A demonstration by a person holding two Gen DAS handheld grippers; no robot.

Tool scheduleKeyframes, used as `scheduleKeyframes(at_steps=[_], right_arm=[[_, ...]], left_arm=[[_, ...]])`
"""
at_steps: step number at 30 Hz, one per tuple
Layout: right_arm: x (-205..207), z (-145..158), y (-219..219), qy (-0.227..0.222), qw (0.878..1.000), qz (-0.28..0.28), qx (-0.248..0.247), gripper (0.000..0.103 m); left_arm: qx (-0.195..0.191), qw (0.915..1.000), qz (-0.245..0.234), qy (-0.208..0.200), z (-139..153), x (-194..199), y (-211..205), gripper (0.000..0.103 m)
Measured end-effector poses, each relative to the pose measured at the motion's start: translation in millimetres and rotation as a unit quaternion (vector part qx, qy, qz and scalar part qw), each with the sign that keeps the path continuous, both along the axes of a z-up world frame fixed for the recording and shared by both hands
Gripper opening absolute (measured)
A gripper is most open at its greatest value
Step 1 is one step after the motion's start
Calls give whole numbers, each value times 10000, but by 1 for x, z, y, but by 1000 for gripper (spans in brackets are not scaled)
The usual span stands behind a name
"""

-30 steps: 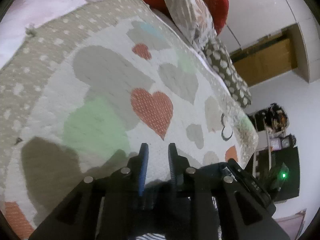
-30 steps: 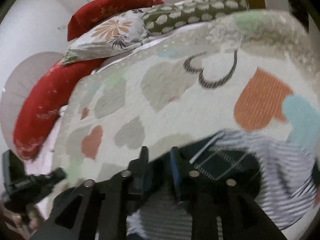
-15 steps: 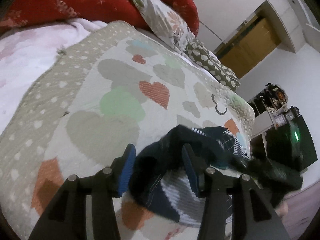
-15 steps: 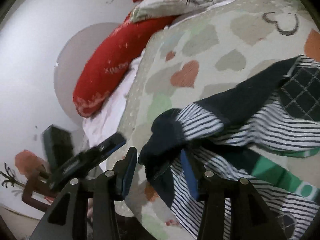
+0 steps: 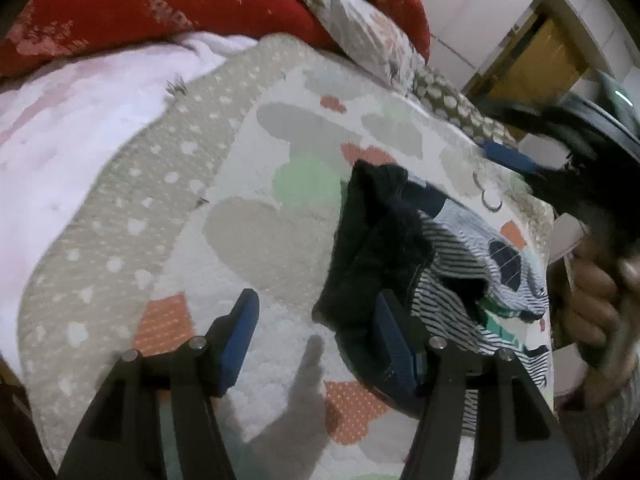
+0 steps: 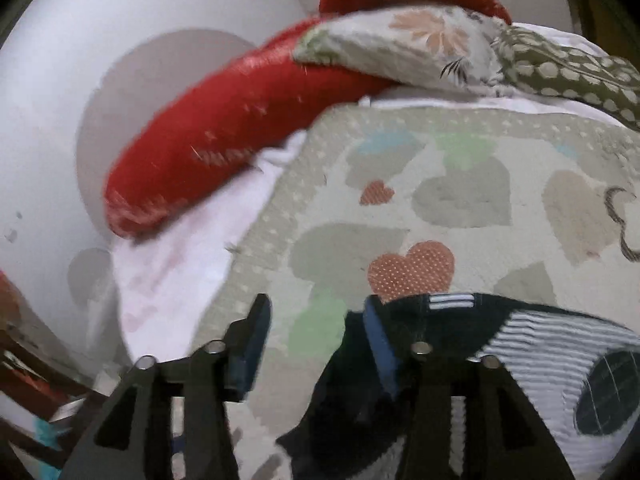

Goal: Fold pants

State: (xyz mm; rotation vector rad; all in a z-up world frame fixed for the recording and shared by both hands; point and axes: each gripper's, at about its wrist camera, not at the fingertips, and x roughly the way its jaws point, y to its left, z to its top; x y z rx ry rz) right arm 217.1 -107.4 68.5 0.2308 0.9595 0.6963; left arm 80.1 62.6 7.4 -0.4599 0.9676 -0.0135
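Observation:
The pants [image 5: 404,248] are dark navy with black-and-white stripes and green patches. They lie bunched on the heart-patterned quilt [image 5: 248,236]. My left gripper [image 5: 316,332] is open and empty, its right finger beside the pants' dark edge. In the right wrist view the pants [image 6: 532,340] lie at lower right on the quilt [image 6: 460,200]. My right gripper [image 6: 316,340] is open, with the dark fabric edge lying by its right finger, not clamped. The other gripper and the hand [image 5: 596,292] holding it show at the right of the left wrist view.
Red bolster pillows [image 6: 224,136] and floral and dotted pillows [image 6: 420,44] lie at the head of the bed. A pink-white sheet [image 5: 72,128] borders the quilt on the left. A wooden door [image 5: 532,64] stands beyond the bed.
Both grippers have opened wide and let go of the pants, which dropped onto the quilt. Both have drawn back to the left of the fabric.

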Motion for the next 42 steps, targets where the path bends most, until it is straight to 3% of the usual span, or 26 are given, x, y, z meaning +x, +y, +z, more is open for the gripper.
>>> scheduleKeyframes(at_steps=[3, 6, 9, 11, 14, 15, 16, 22, 27, 30, 33, 37, 40, 42], right_arm=[[-22, 2, -54, 81, 9991, -355, 202, 64], [-53, -13, -126, 144, 9941, -1074, -84, 64], [-97, -42, -208, 270, 9787, -1978, -486, 64], [-122, -61, -251, 491, 9663, -2473, -524, 64], [-155, -87, -295, 727, 9494, -3027, -409, 64], [-160, -94, -302, 784, 9472, -3092, -326, 64], [-165, -101, -305, 809, 9456, -3144, -237, 64], [-172, -97, -290, 426, 9438, -3236, -518, 64], [-184, -105, -313, 486, 9378, -3411, -440, 49], [-196, -96, -325, 350, 9306, -3642, -136, 53], [-215, -83, -333, 37, 9173, -3977, -186, 62], [-219, -89, -329, 134, 9283, -3714, -90, 65], [-213, -105, -315, 331, 9356, -3511, -161, 64], [-210, -112, -305, 386, 9410, -3351, -284, 41]], left_arm=[[-14, 9998, -107, 181, -15, 15, -9, 60], [121, 9994, -184, 269, -25, 21, -21, 60], [221, 9990, -145, 357, -31, 23, -28, 65], [200, 9990, -98, 386, -36, 27, -31, 75], [371, 9983, -59, 445, -42, 33, -40, 77], [479, 9978, -152, 427, -42, 34, -45, 56], [599, 9969, -239, 452, -42, 35, -49, 25], [866, 9949, -166, 500, -28, 24, -45, 24], [312, 9959, 136, 834, -38, 18, -23, 28], [110, 9971, 208, 727, -29, 5, -21, 31], [195, 9980, 338, 495, -12, -11, -24, 34], [601, 9979, 211, 119, 6, -23, -49, 40], [873, 9958, -274, 95, 3, -19, -84, 43], [1003, 9938, -453, 172, -6, -15, -99, 43]])
